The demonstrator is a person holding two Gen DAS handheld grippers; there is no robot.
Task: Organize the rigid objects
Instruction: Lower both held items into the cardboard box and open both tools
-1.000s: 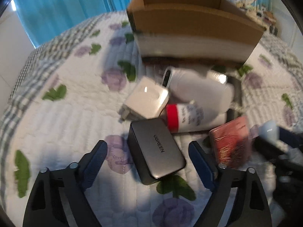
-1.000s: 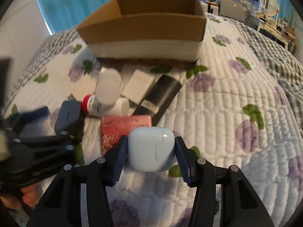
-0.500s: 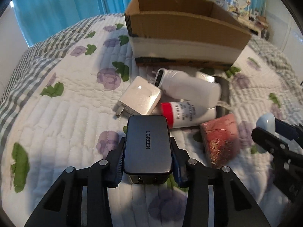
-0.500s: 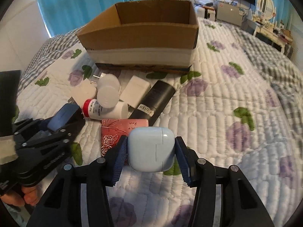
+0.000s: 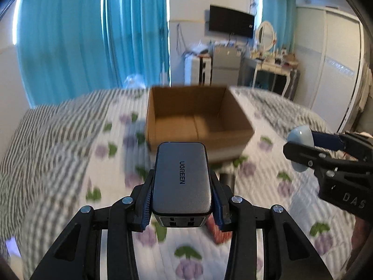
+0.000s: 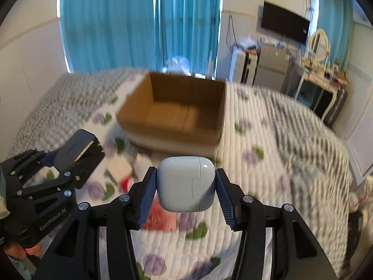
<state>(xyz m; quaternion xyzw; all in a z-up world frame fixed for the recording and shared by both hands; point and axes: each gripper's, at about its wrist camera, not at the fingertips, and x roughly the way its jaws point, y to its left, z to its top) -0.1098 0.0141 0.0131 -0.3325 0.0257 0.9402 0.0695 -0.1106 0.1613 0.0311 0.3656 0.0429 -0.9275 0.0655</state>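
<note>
I'd carry both clenched tools, left tool (image 5: 181,200) gripping the charger (image 5: 181,177), right tool (image 6: 185,192) the earbud case (image 6: 185,184), over the box (image 5: 198,119) at frame centre before releasing

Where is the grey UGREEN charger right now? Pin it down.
The grey UGREEN charger sits clamped in the left gripper, raised above the quilt just short of the open cardboard box; the right wrist view shows it at left.

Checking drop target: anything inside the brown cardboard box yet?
The open brown cardboard box shows only bare floor and inner walls. Its near wall hides the front strip of floor, so that part can't be checked.
</note>
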